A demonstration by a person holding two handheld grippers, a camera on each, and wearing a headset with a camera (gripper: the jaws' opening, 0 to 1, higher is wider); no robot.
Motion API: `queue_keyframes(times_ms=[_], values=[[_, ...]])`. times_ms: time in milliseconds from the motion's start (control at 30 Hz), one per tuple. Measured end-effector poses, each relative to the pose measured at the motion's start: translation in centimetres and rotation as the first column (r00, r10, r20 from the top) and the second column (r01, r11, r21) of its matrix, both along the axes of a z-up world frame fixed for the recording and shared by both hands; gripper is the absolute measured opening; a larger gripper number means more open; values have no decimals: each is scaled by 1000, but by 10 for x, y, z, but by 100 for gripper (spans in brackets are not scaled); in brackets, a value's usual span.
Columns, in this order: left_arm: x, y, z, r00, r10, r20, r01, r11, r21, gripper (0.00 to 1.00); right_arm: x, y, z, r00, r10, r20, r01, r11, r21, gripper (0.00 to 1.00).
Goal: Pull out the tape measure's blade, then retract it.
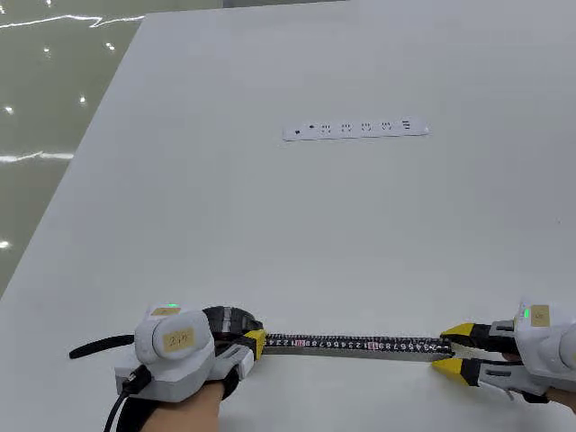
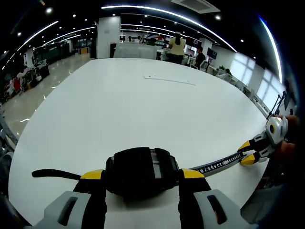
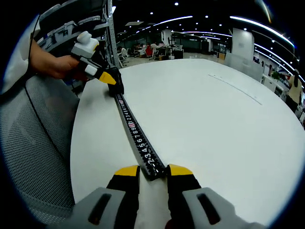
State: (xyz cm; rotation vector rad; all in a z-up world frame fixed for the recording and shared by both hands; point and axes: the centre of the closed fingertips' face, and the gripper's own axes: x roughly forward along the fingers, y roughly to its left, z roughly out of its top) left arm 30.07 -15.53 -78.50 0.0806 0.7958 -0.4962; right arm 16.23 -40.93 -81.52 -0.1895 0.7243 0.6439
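Tabletop (image 1: 270,225); blade (image 1: 360,345) tip within right claw (image 1: 445,349)

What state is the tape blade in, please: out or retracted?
Out: the blade runs from the case in the left gripper to the right gripper.

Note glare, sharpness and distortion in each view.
Head view: bright streaks glare off the floor; table evenly lit. Left gripper view: fisheye bulges the table's edge; case sharp. Right gripper view: blade numerals legible near the jaws.

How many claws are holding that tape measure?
2. The left claw clamps the case on the table; the right claw pinches the pulled-out blade at its end.
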Motion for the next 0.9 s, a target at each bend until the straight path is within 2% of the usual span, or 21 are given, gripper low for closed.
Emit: queue_keyframes(times_ms=[167,467,900], values=[[0,0,0,1000,-1,0,1,1000,0,58,1,-1,0,1000,21,9,-21,1000,-14,18],[0,0,-1,1000,0,-5,0,1000,2,58,1,-2,-2,995,101,22,-100,994,-49,15],[0,0,-1,1000,1,-23,0,1000,19,57,1,-2,0,997,80,22,-79,997,-27,15]])
